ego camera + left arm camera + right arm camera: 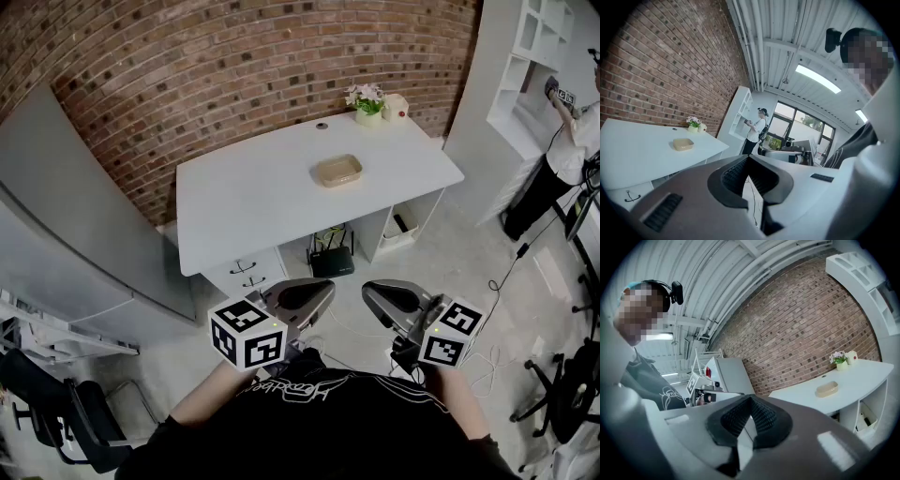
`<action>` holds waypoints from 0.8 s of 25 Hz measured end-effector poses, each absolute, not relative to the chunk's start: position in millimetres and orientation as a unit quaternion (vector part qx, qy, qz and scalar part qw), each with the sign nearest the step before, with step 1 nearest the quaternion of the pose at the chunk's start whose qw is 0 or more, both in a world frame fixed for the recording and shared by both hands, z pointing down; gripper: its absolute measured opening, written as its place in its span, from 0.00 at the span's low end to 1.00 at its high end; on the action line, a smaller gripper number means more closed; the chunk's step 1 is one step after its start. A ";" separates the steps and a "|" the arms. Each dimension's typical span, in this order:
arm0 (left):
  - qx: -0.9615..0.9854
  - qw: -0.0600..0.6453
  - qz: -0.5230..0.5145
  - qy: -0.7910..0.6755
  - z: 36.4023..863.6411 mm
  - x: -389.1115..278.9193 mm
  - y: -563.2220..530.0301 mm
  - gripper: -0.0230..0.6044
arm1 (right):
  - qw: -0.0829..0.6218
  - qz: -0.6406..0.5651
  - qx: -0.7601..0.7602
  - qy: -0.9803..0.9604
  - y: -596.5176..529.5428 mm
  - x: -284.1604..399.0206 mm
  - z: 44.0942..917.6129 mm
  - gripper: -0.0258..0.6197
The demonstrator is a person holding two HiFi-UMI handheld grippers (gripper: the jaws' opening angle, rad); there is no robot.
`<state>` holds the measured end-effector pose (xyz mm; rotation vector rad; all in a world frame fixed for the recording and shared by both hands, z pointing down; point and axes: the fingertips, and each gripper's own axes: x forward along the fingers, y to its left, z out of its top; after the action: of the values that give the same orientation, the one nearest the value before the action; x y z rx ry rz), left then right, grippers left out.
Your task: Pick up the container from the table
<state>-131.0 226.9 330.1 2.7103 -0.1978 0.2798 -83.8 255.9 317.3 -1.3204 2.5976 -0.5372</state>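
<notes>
Container [337, 171] on table [244, 199], well beyond left gripper [326, 289] (right gripper [369, 291] too)

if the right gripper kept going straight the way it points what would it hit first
Probably the left gripper: in the head view the right gripper points across at its shut fingers, just apart. Their heights may differ, so it could pass by.

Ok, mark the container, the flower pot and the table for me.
container [337, 171]: head view, middle of its inside.
flower pot [368, 117]: head view, the pot's front wall.
table [253, 202]: head view, bare top left of the container.
</notes>
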 end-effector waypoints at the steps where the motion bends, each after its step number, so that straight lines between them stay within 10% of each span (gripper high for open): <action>1: 0.971 0.204 0.100 -0.070 329.6 -129.7 228.6 0.04 | 0.089 -0.179 -0.444 0.874 257.3 -83.3 316.6 0.04; 20: 0.966 0.216 0.107 -0.088 332.2 -130.2 235.2 0.04 | 0.119 -0.199 -0.436 0.869 259.5 -78.7 320.6 0.05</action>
<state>-130.2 235.2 332.2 2.6781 -0.2442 0.2966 -78.7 259.5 320.6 -1.2748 2.5414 -0.5823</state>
